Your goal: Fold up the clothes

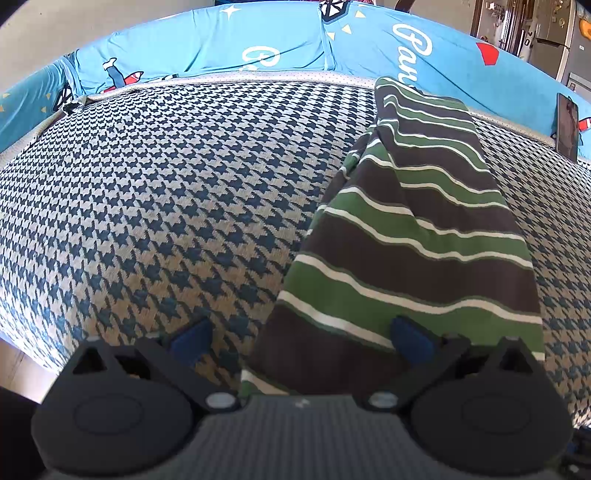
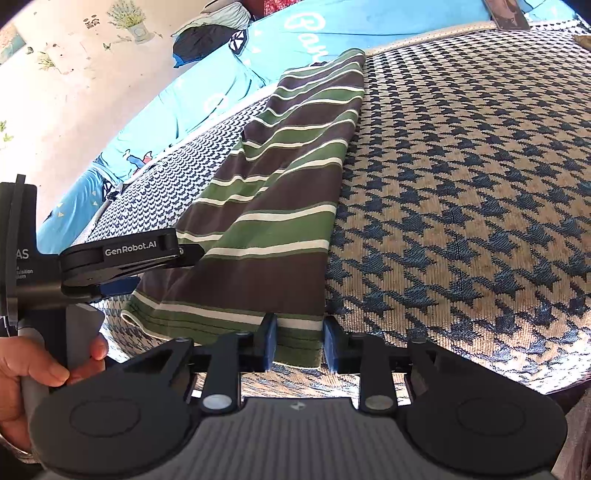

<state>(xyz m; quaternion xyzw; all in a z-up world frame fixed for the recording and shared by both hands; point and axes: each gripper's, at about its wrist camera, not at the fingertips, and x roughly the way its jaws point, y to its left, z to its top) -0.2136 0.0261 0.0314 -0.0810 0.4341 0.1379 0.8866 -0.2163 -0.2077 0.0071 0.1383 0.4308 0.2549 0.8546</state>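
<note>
Houndstooth cover spans the surface; blue printed sheet bunched behind; white wall bears plant decals; fridge at far right; bright daylight.

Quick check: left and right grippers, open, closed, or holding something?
Left gripper: open, fingers wide over the striped garment's near edge.
Right gripper: fingers closed on the garment's near corner.

Black printed grippers, blue pads
Right gripper: ribbed grey body, silver pivot screws; left gripper arm read "GenRobot.AI" in white.
</note>
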